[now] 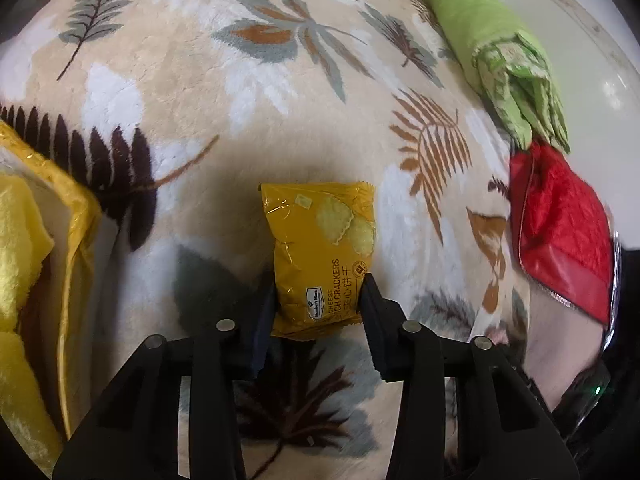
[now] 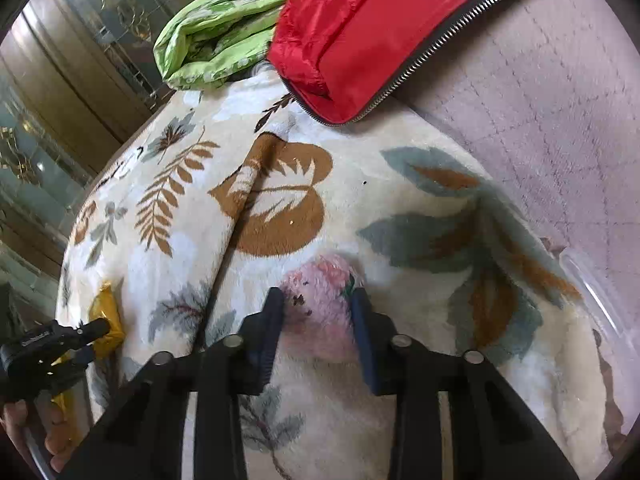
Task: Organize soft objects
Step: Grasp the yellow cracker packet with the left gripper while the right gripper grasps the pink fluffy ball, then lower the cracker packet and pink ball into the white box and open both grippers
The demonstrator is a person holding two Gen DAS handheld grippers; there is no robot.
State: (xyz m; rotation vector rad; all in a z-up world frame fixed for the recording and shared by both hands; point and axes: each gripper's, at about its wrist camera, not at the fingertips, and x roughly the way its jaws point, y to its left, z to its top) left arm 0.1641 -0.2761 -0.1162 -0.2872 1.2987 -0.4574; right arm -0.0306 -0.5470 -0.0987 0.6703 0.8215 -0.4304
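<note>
Fingers first: our left gripper (image 1: 322,300) has its two dark pads pressed on the lower sides of a yellow cracker packet (image 1: 322,256), a crinkled foil pillow printed with crackers, its far end pointing to twelve o'clock. Our right gripper (image 2: 318,316) has its two blue-faced pads set either side of a pink fuzzy plush (image 2: 320,308) with dark specks; the pile bulges between them, so we read it as clamped.

Both things sit on one fleece blanket (image 1: 200,80), cream and deep-piled, patterned with leaves in brown, grey-green and ochre. In the left wrist view, at nine o'clock, one glossy gold foil bag (image 1: 74,216) gapes open, with fluffy yellow cloth (image 1: 18,240) inside it. At one o'clock lies one green folded cloth (image 1: 492,48), smooth and layered at its end; just below it, at three o'clock, one red quilted pouch (image 1: 560,232), satiny, edged by a metal zip, touches the green piece.

In the right wrist view the same red pouch sits at twelve o'clock, with the green cloth at eleven. At eight o'clock we see the left gripper on the yellow packet, a hand (image 2: 24,420) beneath it. A pale quilted cover (image 2: 560,100) fills two o'clock.
</note>
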